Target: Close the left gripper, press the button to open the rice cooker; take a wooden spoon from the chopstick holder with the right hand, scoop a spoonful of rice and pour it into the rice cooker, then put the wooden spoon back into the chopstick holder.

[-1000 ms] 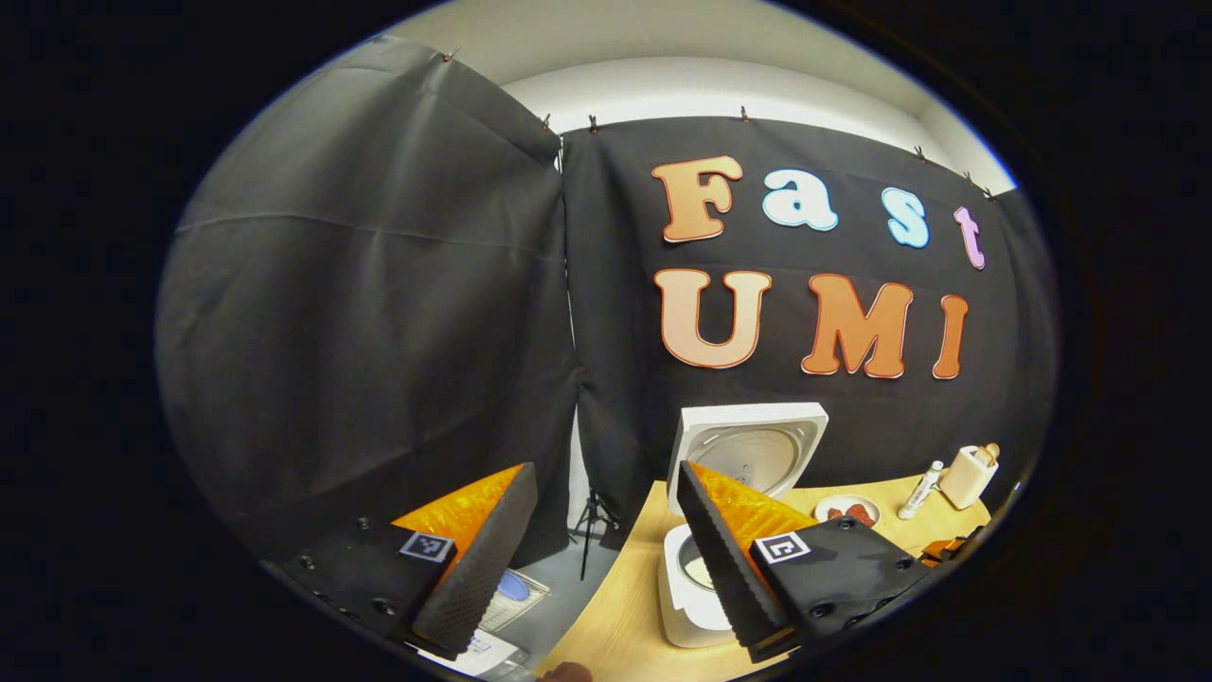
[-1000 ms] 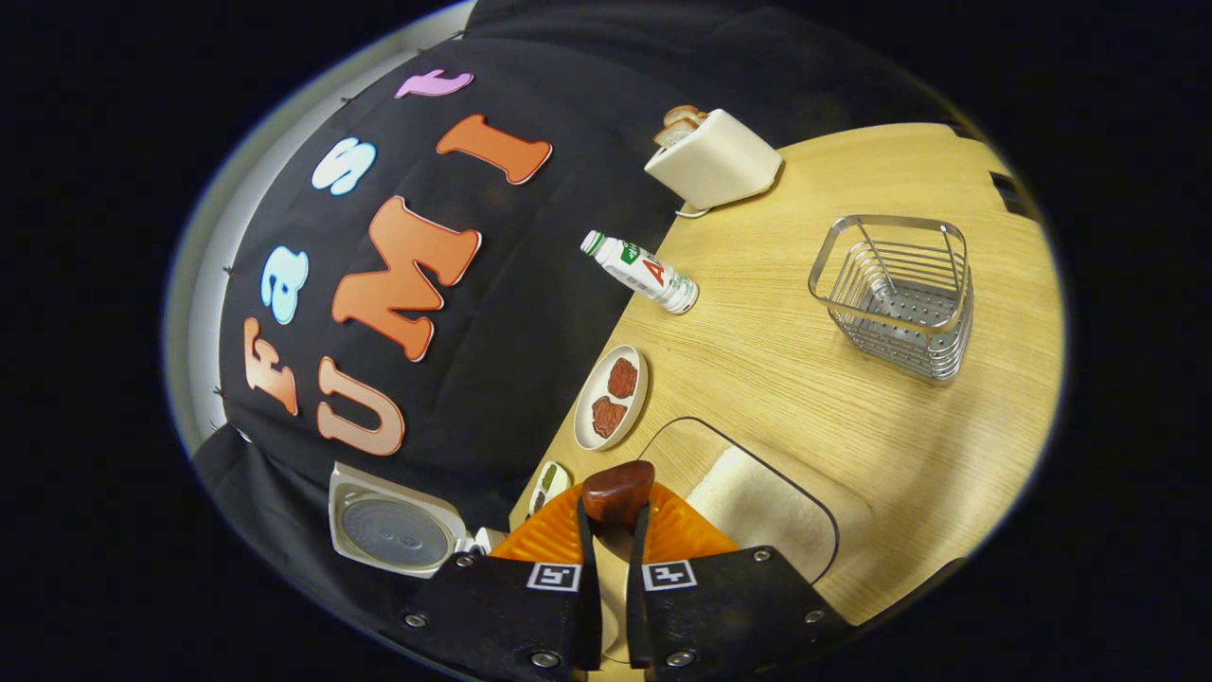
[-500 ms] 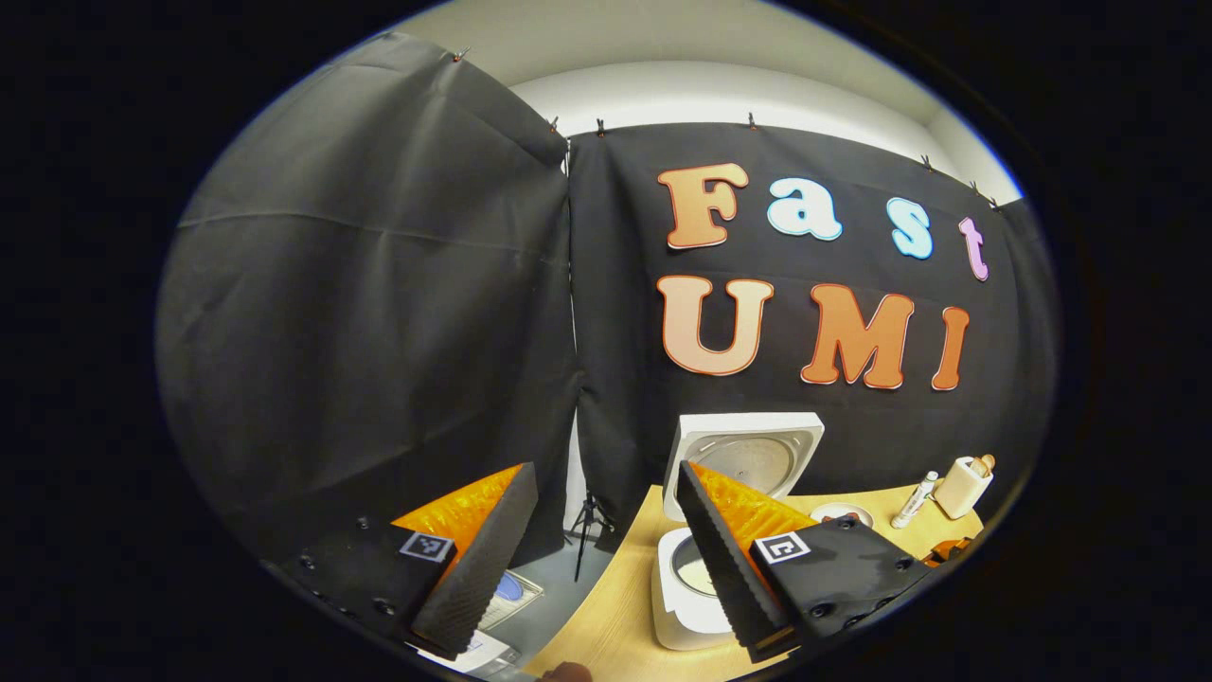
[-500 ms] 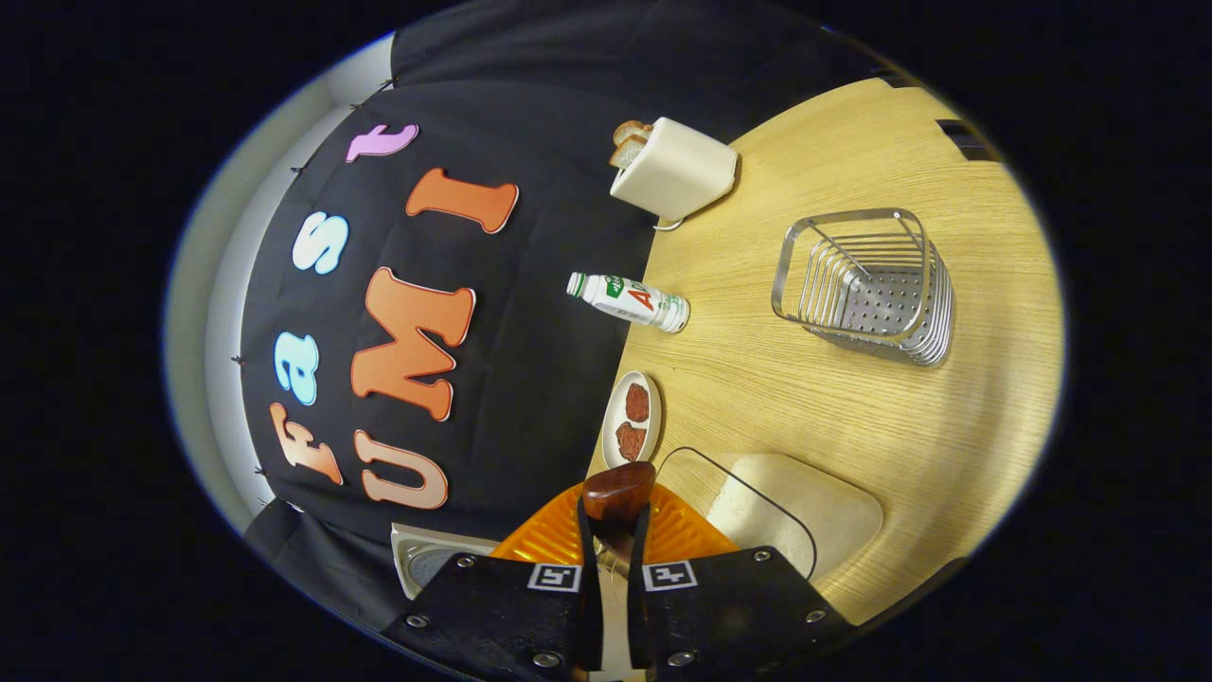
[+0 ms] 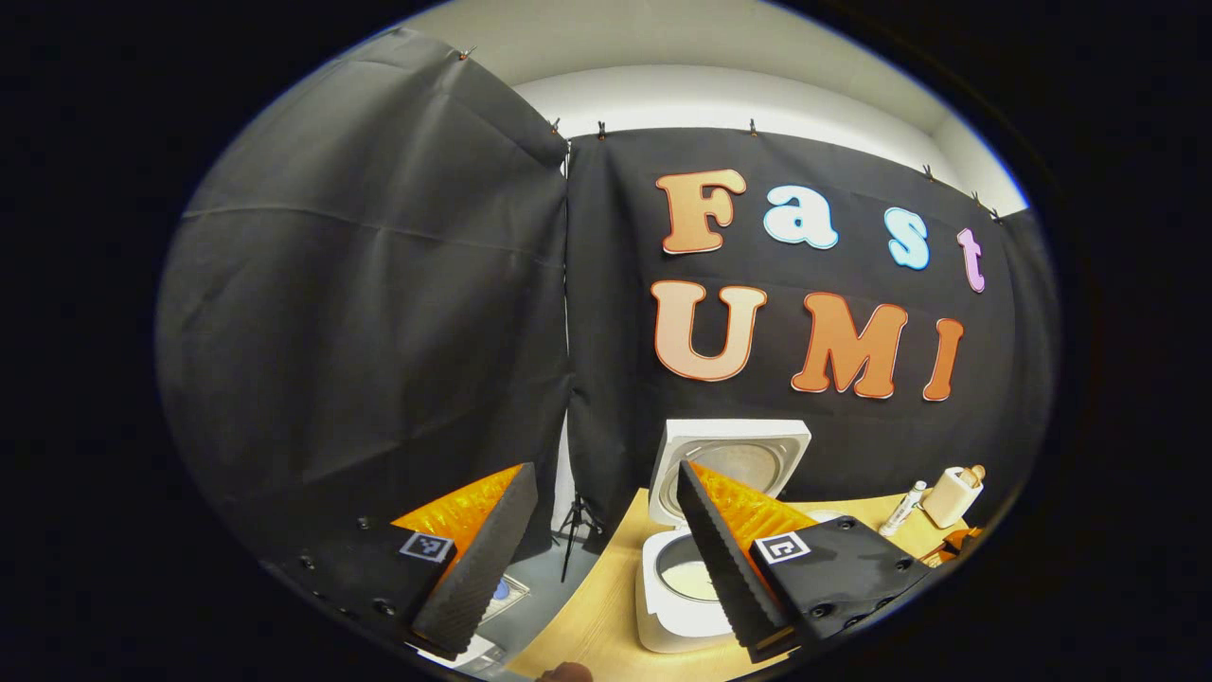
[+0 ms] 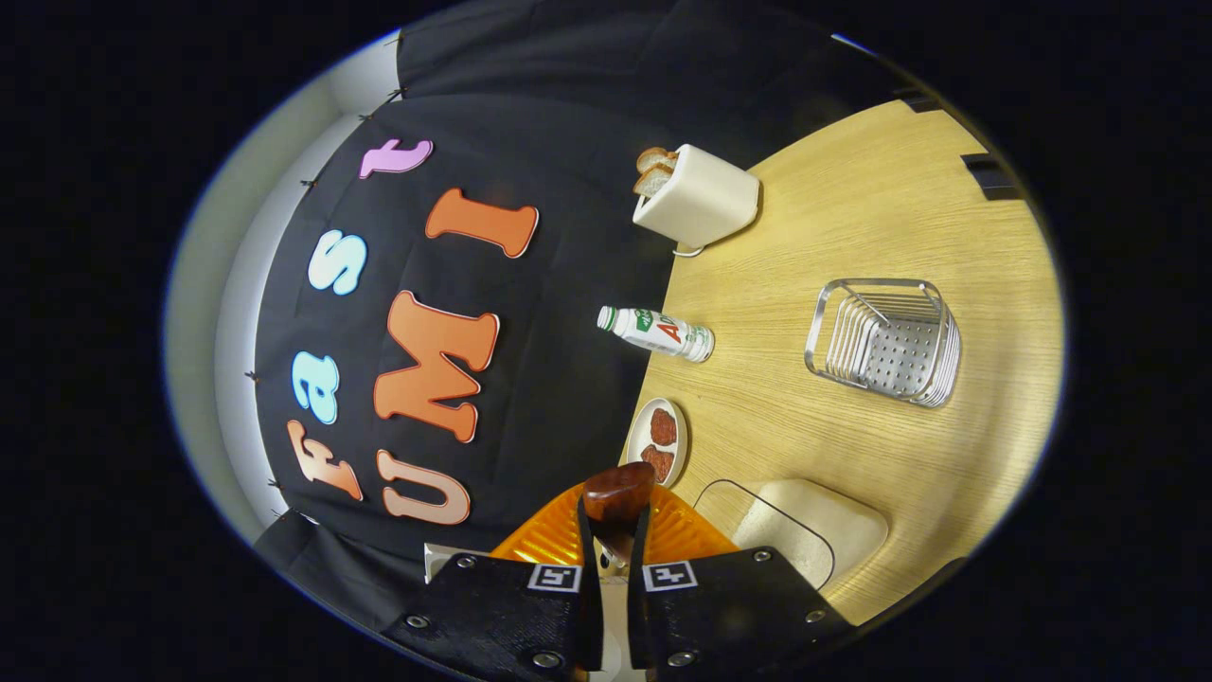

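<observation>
The white rice cooker [image 5: 663,606] stands open on the wooden table [image 5: 597,625], its lid [image 5: 731,455] upright and something pale in its pot. My left gripper [image 5: 604,471] hovers open and empty in front of it, to its left. In the right gripper view my right gripper [image 6: 614,530] is shut on the wooden spoon [image 6: 617,493]; only the dark handle end pokes out past the fingers, and the bowl is hidden. The wire chopstick holder [image 6: 885,343] stands far off on the table. A clear container of rice [image 6: 805,530] lies just right of the fingers.
A toaster [image 6: 699,197] with bread, a lying bottle [image 6: 658,333] and a small plate of meat [image 6: 657,443] line the table's edge by the wall. The toaster [image 5: 952,494] and bottle [image 5: 900,509] sit right of the cooker. Floor and a tripod [image 5: 573,530] lie left of the table.
The right gripper has swung with the spoon still gripped: the rice container has slid lower and the holder has shifted right. The left gripper has tilted up slightly, staying open.
</observation>
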### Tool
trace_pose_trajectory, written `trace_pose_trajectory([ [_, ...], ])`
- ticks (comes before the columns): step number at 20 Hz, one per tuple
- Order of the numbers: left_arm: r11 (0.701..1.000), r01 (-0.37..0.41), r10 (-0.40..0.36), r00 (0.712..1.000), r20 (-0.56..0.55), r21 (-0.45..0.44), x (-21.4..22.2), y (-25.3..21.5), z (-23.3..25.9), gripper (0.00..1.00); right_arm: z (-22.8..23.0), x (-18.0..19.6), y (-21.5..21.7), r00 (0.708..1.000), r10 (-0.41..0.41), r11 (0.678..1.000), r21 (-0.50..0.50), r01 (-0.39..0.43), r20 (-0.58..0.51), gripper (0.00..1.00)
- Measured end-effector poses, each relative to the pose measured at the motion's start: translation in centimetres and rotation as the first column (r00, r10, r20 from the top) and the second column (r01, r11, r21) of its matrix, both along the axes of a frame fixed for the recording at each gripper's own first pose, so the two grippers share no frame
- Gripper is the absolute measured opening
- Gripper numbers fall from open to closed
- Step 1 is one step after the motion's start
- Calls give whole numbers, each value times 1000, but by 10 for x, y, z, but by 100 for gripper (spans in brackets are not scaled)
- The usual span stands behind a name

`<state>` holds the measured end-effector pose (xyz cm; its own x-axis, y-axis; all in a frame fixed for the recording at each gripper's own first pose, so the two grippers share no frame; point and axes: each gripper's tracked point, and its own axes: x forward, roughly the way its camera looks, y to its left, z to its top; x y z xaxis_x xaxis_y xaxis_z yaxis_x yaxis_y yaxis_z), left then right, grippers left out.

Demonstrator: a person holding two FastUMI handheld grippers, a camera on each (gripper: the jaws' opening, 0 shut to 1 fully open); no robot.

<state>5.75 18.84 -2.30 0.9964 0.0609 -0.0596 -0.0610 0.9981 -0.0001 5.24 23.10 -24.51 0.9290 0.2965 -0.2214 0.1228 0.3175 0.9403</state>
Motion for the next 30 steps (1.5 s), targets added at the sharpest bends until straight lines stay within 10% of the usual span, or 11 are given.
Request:
trace_pose_trajectory([
  [16,996,-16,16,1000,5,-91,-5,28,-2,100,102,10,162,974,210,978,3,-211,89,9],
  [30,988,-77,72,997,-39,-131,8,82,-22,100,105,12,315,931,355,923,-190,-335,87,10],
])
